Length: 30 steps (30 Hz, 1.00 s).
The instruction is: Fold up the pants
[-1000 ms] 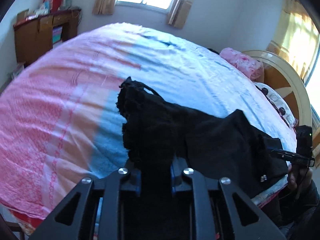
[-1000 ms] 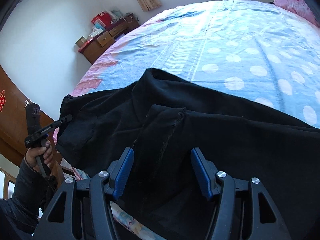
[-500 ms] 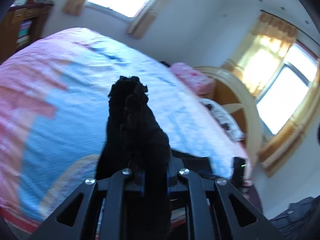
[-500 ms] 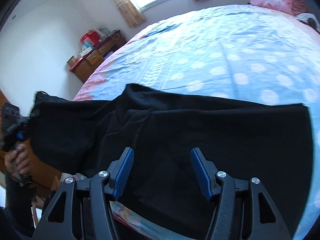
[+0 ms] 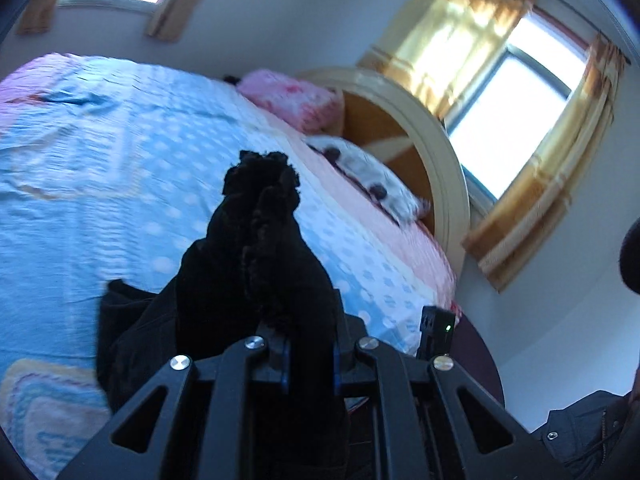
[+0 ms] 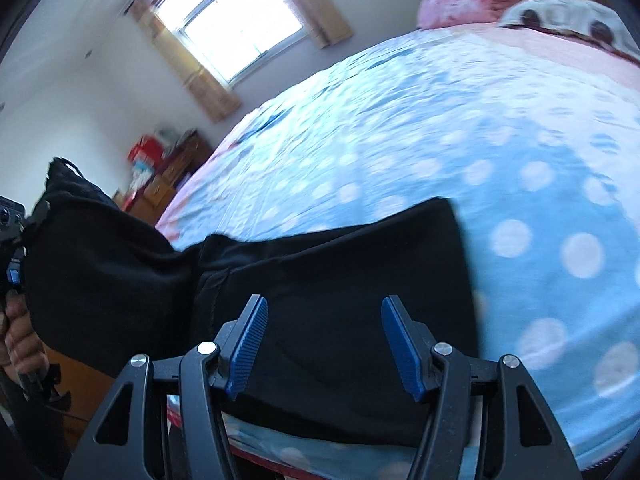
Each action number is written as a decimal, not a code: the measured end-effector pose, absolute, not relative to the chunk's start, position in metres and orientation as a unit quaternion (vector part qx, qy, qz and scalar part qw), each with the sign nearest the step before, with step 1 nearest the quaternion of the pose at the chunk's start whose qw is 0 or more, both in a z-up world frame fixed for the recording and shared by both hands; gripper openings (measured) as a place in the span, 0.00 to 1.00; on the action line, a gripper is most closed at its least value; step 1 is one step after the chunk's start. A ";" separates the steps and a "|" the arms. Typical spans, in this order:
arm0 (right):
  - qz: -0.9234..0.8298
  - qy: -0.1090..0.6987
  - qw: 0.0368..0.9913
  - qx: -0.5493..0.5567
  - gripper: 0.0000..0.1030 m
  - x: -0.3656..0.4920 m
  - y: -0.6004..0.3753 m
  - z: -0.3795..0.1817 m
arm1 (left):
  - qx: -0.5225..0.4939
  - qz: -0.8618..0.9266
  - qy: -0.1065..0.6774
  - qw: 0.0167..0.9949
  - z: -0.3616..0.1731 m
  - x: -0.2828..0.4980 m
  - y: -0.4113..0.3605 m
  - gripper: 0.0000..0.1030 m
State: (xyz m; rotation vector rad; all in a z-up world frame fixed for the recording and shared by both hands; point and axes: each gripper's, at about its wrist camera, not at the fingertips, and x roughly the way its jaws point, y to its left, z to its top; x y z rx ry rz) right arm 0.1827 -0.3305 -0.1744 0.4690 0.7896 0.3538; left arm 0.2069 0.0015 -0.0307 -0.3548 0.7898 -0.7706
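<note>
The black pants (image 5: 256, 264) bunch up out of my left gripper (image 5: 310, 356), which is shut on one end and holds it lifted above the bed. The rest of the pants (image 6: 340, 280) lies flat along the near edge of the bed. My right gripper (image 6: 324, 312) hovers just over that flat part, open, its blue pads (image 6: 248, 340) apart and gripping nothing. At the far left of the right wrist view a hand (image 6: 20, 344) holds the left gripper (image 6: 12, 240) with the raised cloth hanging from it.
The bed (image 6: 440, 140) has a blue dotted sheet with pink borders. A pink pillow (image 5: 292, 96) and a white one (image 5: 372, 176) lie by the curved headboard (image 5: 436, 168). A wooden dresser (image 6: 168, 176) stands by the far wall under a window (image 6: 236, 24).
My left gripper has lifted the pants end off the bed and swung it toward the headboard side. The right gripper has slid along the pants, which now lie stretched flat beneath it.
</note>
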 end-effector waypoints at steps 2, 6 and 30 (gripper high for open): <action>0.155 0.375 0.880 0.246 0.59 0.182 -0.346 -0.177 | -0.154 -0.380 0.386 0.826 -0.037 0.215 -0.027 0.14; 0.116 0.367 0.878 0.284 0.59 0.182 -0.373 -0.180 | -0.130 -0.398 0.417 0.807 -0.062 0.232 -0.075 0.14; 0.192 0.352 0.908 0.122 0.59 0.153 -0.324 -0.151 | -0.040 -0.254 0.365 0.895 -0.133 0.182 -0.043 0.75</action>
